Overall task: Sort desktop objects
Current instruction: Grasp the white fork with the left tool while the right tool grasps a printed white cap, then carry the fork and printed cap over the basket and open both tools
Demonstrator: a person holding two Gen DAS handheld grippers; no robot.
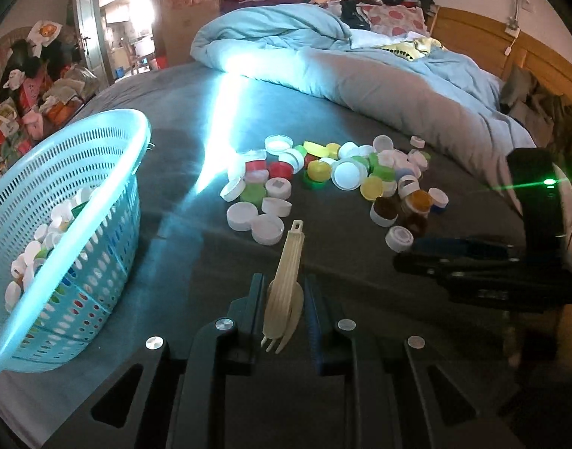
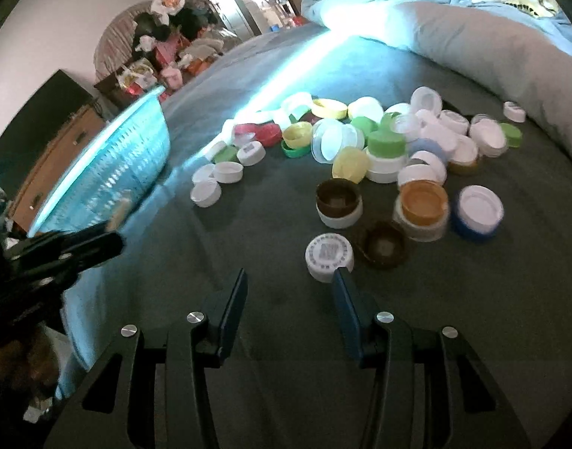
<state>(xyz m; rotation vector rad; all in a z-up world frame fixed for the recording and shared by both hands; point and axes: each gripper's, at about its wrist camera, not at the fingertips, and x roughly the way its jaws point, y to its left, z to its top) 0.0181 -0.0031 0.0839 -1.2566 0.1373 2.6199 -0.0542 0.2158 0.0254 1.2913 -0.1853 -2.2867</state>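
Turquoise basket point(image 1: 99, 194) of bottle caps point(image 1: 42, 239)

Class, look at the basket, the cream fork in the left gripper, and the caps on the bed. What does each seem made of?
Basket: glossy turquoise plastic, moulded with rows of holes.
Fork: probably matte cream plastic, with a hang-hole at the handle end.
Caps: smooth, moulded plastic, mostly opaque white, some green, yellow, red and brown; a few look translucent.

Left gripper point(image 1: 284, 299) jaws clamped tight, right gripper point(image 2: 289, 292) jaws parted, empty
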